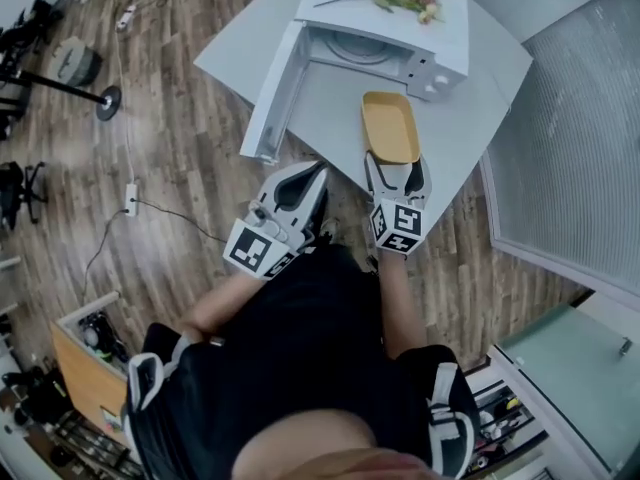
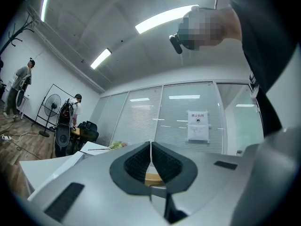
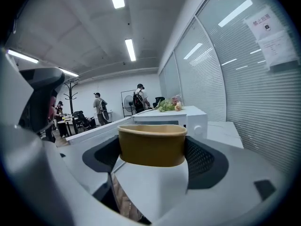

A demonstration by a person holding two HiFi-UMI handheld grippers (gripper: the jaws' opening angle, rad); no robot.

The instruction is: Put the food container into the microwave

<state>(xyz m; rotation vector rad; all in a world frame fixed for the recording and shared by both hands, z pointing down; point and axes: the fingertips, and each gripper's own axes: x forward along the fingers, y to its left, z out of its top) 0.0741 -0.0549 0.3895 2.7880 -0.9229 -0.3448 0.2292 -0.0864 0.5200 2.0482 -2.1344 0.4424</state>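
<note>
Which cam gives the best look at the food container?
Head view: the whole yellow food container from above, held at its near end by the right gripper. Right gripper view shows only its end wall between the jaws. Left gripper view catches a sliver past the shut left gripper.

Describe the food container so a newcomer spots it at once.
Find the white table with the white microwave, its door swung open. Just in front of the microwave, the food container sits between the jaws of the right hand-held gripper. It is the only mustard-yellow, oblong thing among white surfaces.
</note>
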